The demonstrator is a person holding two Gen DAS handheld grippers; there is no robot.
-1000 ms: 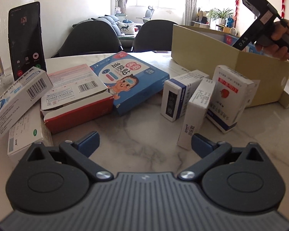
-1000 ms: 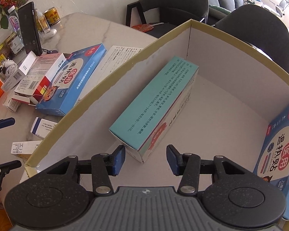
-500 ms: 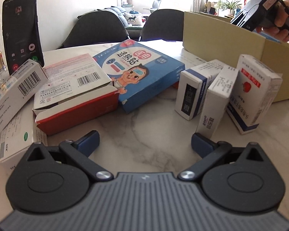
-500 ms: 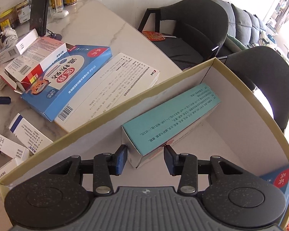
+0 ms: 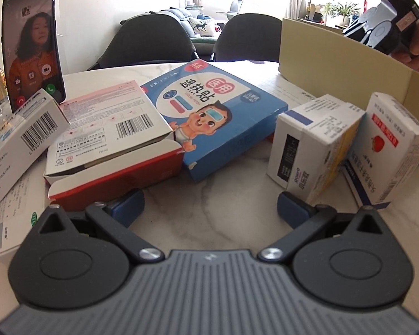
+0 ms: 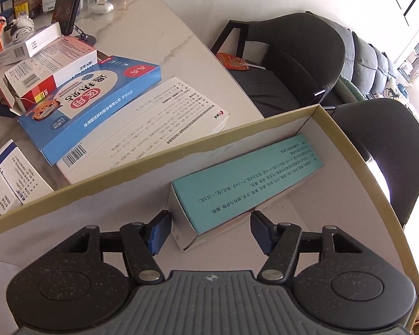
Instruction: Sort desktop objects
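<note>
Item: teal carton (image 6: 245,184), a long, slim paperboard medicine box, lying on its side on the floor of the cardboard bin (image 6: 159,157), close along the bin's left wall, its near end between the fingers of the right gripper (image 6: 211,233). The jaws are opening; a gap shows on both sides and neither pad presses on the carton. Judged light, fairly stiff along its edges, crushable across its broad faces, smooth-printed and somewhat slippery; best taken across the narrow width near the middle of its length, so that it does not swing. Left gripper (image 5: 209,205): jaws wide apart, nothing between them, low over the marble table (image 5: 209,189). Unsorted stock on the table: large blue fever-patch box (image 5: 218,117) at centre, propped aslant on neighbouring boxes; red-and-white box (image 5: 109,150) to its left with an end flap open, likely to gape if lifted by that end; two small white cartons (image 5: 315,145) and a strawberry-marked carton (image 5: 391,145) at right, leaning together just before the bin. All judged light; pinch across short sides. Far left: a propped phone (image 5: 32,47).
</note>
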